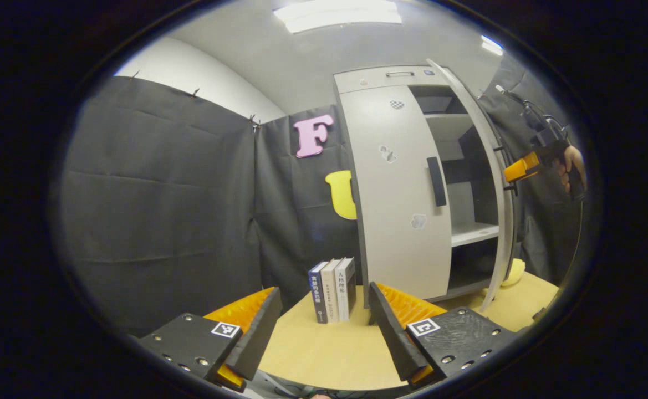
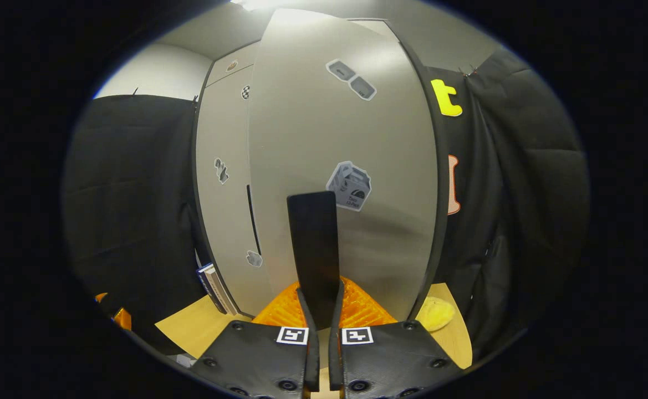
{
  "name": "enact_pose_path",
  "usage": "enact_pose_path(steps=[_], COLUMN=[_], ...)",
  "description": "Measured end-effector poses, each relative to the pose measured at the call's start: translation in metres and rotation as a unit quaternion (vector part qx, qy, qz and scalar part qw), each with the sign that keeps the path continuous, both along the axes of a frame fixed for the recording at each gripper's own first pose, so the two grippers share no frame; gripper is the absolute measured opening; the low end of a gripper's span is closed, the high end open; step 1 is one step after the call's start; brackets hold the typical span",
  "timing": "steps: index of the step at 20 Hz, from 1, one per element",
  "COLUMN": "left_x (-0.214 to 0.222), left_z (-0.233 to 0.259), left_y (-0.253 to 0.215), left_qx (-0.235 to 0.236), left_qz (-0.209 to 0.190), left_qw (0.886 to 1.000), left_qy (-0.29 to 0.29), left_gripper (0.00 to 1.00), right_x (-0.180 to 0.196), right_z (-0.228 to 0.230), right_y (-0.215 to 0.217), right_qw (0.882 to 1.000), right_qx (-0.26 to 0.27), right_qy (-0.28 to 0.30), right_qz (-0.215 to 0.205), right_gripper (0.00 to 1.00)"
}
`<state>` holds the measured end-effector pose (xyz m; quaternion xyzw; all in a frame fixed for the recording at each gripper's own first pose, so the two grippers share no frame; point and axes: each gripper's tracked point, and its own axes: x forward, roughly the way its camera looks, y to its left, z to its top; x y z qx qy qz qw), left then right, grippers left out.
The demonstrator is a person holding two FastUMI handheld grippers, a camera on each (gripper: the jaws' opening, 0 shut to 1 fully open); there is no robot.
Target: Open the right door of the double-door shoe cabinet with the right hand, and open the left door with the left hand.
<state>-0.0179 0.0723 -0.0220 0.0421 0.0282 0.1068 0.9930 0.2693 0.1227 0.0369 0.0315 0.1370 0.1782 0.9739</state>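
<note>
Right gripper (image 2: pixel 319 310) fingers clamp the open right door's handle (image 2: pixel 314 249); left gripper (image 1: pixel 324 327) fingers spread, cabinet (image 1: pixel 396 188) shelves bare.

Tan table (image 1: pixel 329 349) — grey shoe cabinet (image 1: pixel 401 210), 3 upright books (image 1: pixel 333 289) beside it, yellow object (image 2: pixel 435 313)

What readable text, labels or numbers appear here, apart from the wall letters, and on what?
Book spines: printed characters, too small to read.
Carton sticker on the right door: print blurred.
Square markers: patterns, no words.
</note>
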Motion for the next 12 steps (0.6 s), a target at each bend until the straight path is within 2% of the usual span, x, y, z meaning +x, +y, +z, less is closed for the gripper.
enact_pose_path(steps=[2,12], left_x=[0.003,0.018], left_z=[0.0,-0.003], left_y=[-0.011,-0.054], left_qx=[0.0,-0.012], left_qz=[-0.01,-0.04], left_qw=[1.0,0.999], left_qy=[0.001,0.006], left_gripper=[0.94,0.94], right_x=[-0.003,-0.01], right_z=[0.0,0.004], right_y=[-0.005,-0.034], right_qw=[1.0,1.0], right_qx=[-0.002,-0.003], right_qy=[-0.003,-0.012], right_qz=[0.001,-0.008], right_gripper=[0.06,0.08])
